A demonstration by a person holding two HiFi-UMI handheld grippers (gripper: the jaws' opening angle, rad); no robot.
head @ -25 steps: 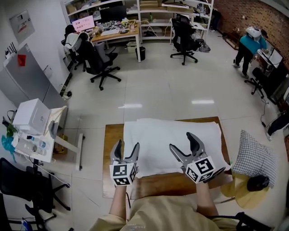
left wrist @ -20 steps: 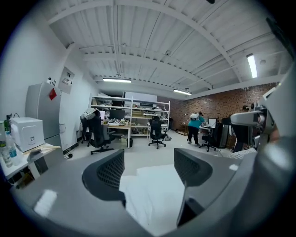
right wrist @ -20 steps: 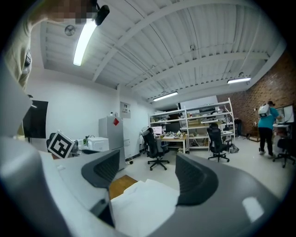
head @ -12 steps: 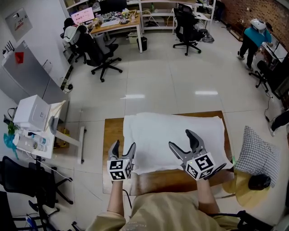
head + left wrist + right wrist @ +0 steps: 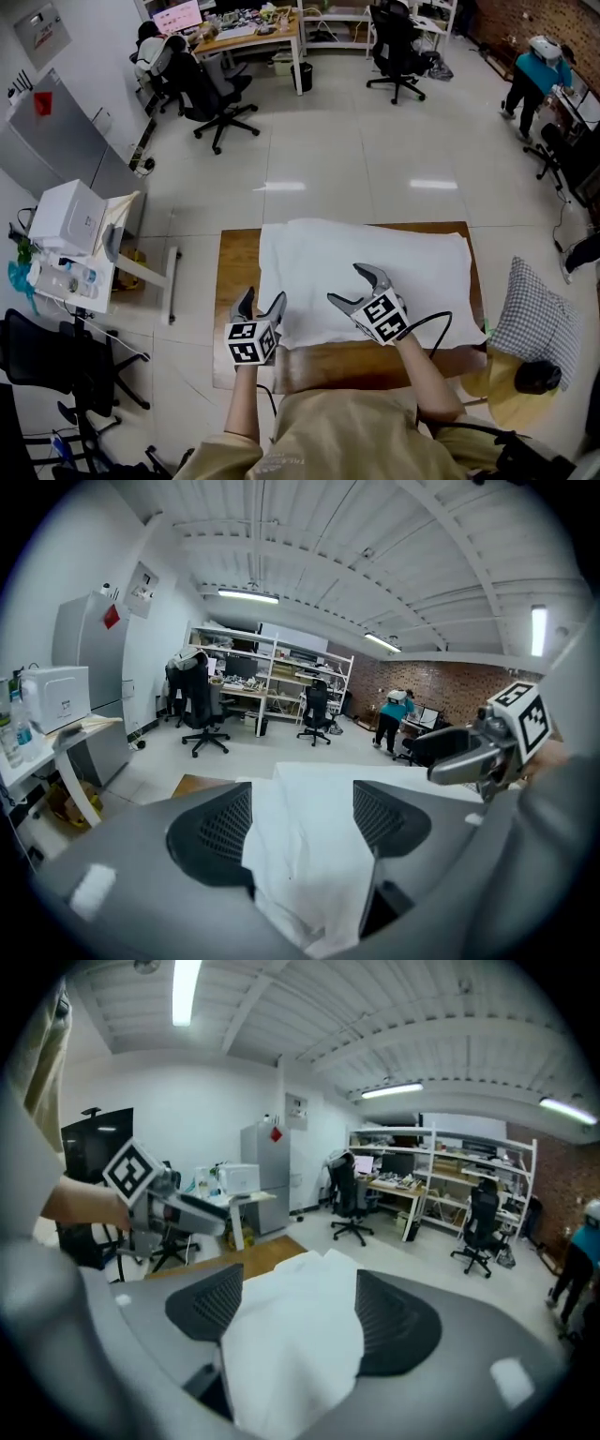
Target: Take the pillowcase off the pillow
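A white pillow in its pillowcase [image 5: 366, 272] lies flat on the wooden table [image 5: 239, 281]. My left gripper [image 5: 262, 302] stands at the pillow's near left corner, its jaws apart, and in the left gripper view [image 5: 300, 813] white fabric [image 5: 309, 846] lies loose between them. My right gripper [image 5: 343, 284] is over the near edge towards the middle, angled to the left. The right gripper view [image 5: 295, 1312] shows wide jaws on either side of the white cloth [image 5: 295, 1344], with the pads clear of it. Each gripper shows in the other's view.
A checkered cushion [image 5: 530, 323] rests on a yellowish seat [image 5: 497, 384] to the right of the table. To the left, a side table holds a white box [image 5: 66, 230], with a black chair [image 5: 37, 366] below it. Office chairs, desks and a person in teal [image 5: 534, 61] are far off.
My right gripper has swung left along the pillow's near edge and turned towards the left gripper. The left gripper has stayed at the near left corner.
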